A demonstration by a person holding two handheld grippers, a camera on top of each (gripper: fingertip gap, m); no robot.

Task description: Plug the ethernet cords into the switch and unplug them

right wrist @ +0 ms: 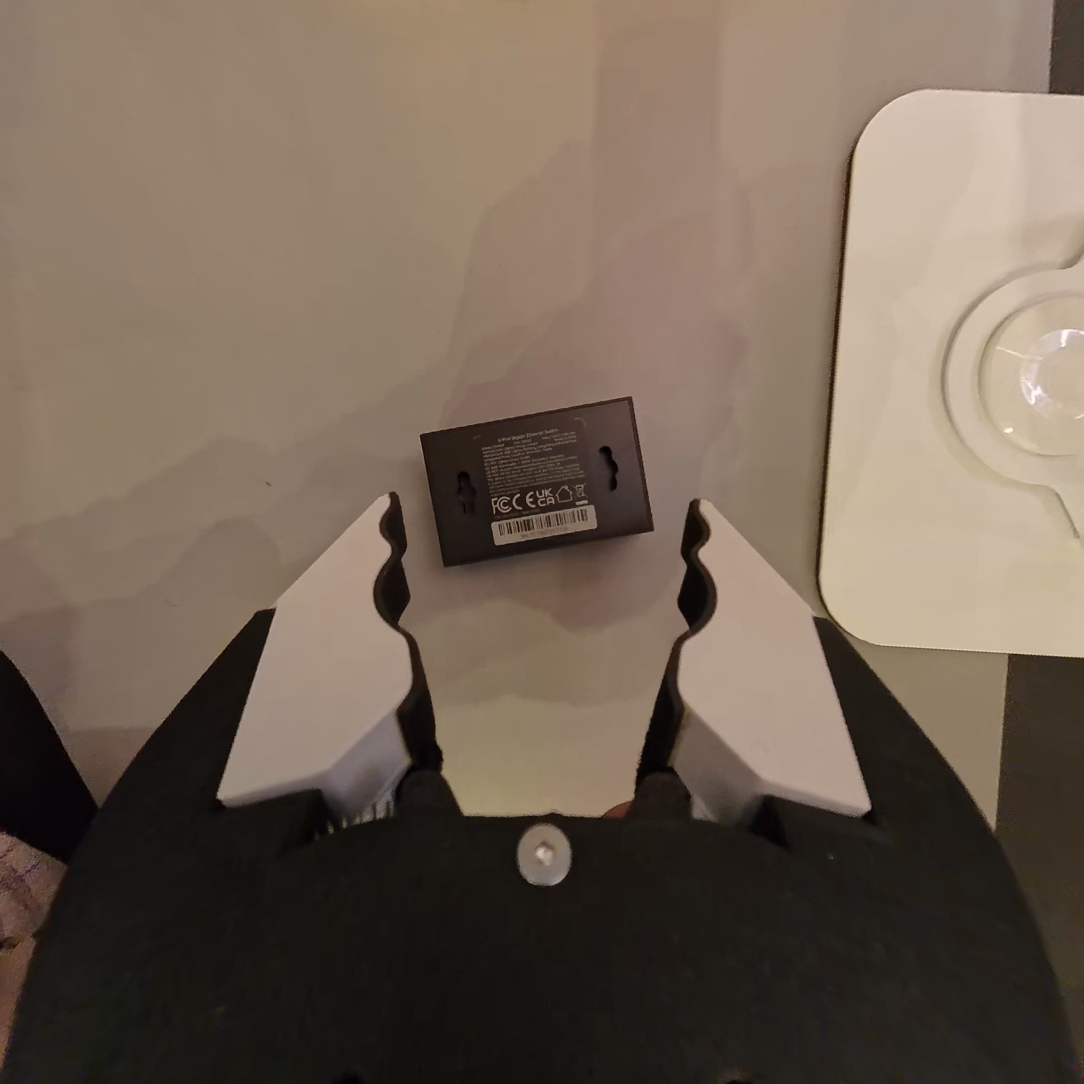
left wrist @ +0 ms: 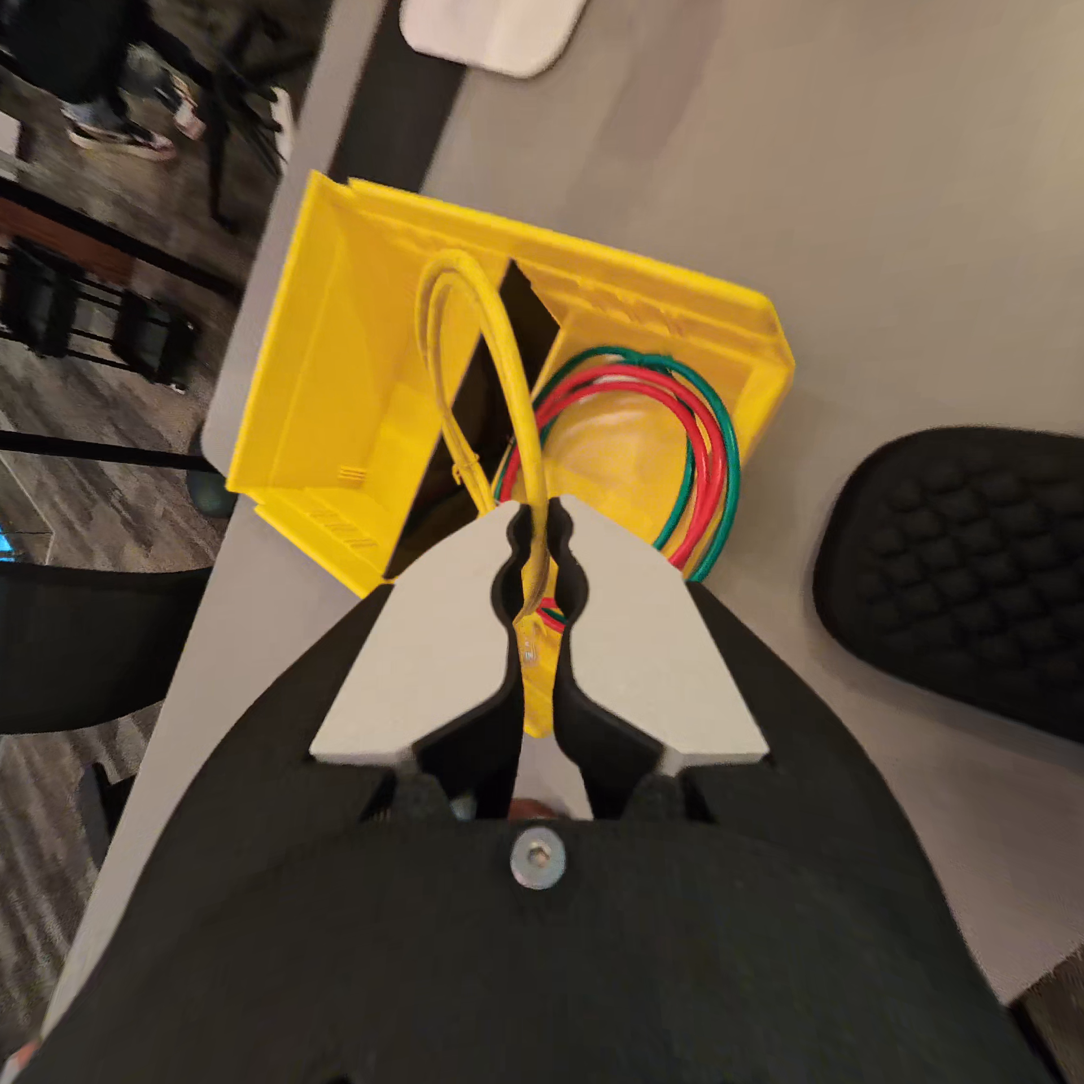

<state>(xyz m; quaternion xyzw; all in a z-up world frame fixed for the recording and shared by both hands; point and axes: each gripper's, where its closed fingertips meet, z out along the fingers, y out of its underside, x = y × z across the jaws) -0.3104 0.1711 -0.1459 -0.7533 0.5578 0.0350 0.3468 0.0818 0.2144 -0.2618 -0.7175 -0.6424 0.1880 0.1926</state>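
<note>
1. Your left gripper (left wrist: 537, 528) has its jaws clenched on the yellow ethernet cord (left wrist: 516, 375), above the yellow bin (left wrist: 317, 352).
2. Your right gripper (right wrist: 545, 528) hovers, jaws released, over the upside-down switch (right wrist: 537, 481) on the bench (right wrist: 234, 234).
3. Fetching step; next, likely steady the switch and find its ports.

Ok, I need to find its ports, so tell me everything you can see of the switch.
The switch is a small dark rectangular box, matte like plastic. It lies flat on the pale table, underside up: two keyhole mounting slots, printed markings, a white barcode sticker. No ports or cords show. The open right gripper hovers near it, not touching.
</note>
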